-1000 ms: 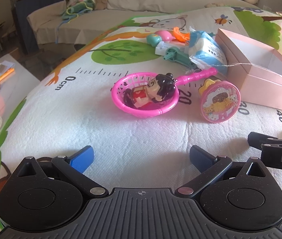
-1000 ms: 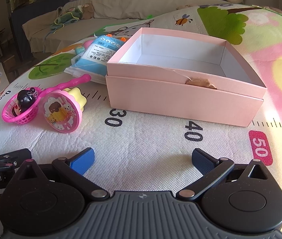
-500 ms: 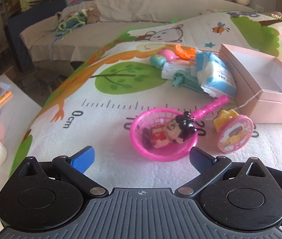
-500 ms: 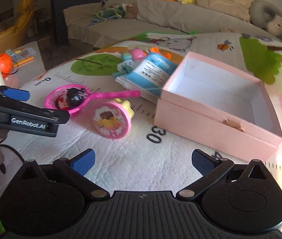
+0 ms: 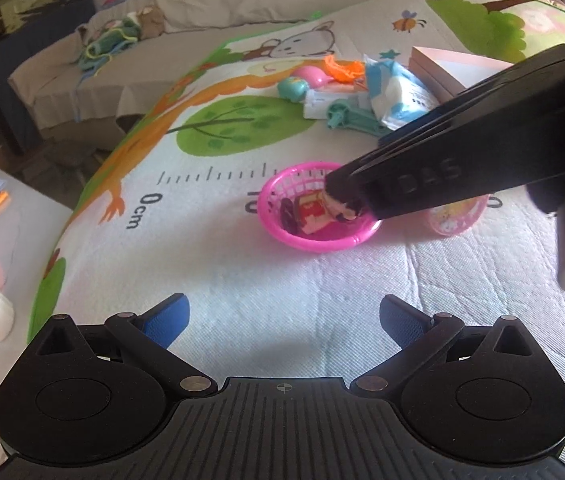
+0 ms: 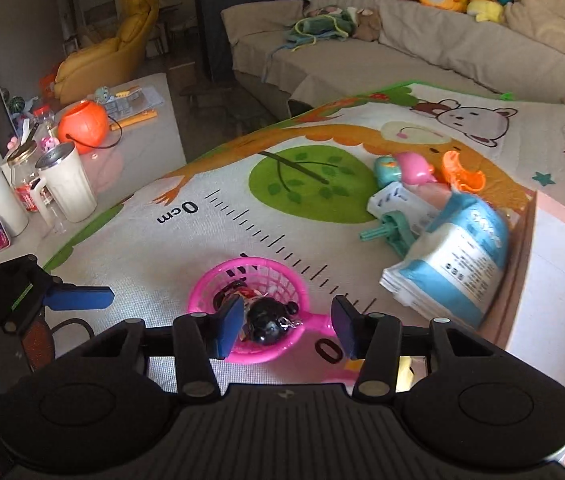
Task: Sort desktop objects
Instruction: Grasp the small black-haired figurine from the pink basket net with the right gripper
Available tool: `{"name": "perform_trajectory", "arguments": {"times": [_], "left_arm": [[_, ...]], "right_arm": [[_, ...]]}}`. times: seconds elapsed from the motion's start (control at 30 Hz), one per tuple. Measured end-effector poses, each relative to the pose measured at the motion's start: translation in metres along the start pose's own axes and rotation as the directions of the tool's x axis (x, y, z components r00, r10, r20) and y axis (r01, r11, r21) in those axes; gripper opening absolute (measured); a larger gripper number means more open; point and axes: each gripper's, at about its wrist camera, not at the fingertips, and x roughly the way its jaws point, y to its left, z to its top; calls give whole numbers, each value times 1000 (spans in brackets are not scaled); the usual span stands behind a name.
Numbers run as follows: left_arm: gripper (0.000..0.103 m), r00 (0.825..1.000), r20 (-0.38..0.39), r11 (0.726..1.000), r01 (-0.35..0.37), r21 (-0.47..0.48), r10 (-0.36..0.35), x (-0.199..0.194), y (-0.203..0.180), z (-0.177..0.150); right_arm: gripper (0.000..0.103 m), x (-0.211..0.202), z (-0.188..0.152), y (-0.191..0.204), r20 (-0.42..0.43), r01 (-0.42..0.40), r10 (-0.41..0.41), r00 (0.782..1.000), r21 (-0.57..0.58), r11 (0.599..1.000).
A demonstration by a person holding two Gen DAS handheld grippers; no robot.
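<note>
A glossy pink plastic basket (image 6: 248,308), round with a slotted wall and a straight handle, lies on a quilted, printed play mat (image 5: 218,264) near the mat's left edge. In it rests a small hard figure (image 5: 322,210) with a shiny black head and red body. The right claw (image 6: 286,326) hangs over the basket, its blue ribbed pads set a moderate way apart on either side of the figure's head, not closed on it. The left claw (image 5: 282,320) is spread wide over bare mat toward the near edge, holding nothing. A pink cardboard box (image 6: 554,280) sits toward the right edge with a crinkly blue-and-white soft pack (image 6: 454,260) against its wall. Small plastic toys (image 6: 410,168) cluster toward the far edge. The stretch between basket and left edge lies open.
</note>
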Motion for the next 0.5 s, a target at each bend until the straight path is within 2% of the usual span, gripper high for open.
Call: {"name": "perform_trajectory", "arguments": {"times": [0.03,0.07,0.17,0.4,0.5], "left_arm": [[103,1000,-5,1000,4,-4,-4,1,-1,0],[103,1000,-9,1000,6,-9,-6,2,-2,0],[103,1000,-8,1000,3,-18,-3,3,0,1],[103,1000,-7,1000,-11,-28,10,10,4,7],[103,1000,1,999,-22,-35,22,9,8,9]], "right_arm": [[44,6,1,4,-13,-5,5,1000,-22,1000],[37,10,0,8,-26,-11,10,1000,-41,999],[37,9,-4,17,-20,10,-12,1000,-107,994],[37,-36,1,-2,39,1,2,999,-75,997],[37,-57,-9,-9,22,-15,16,1000,-59,998]]}}
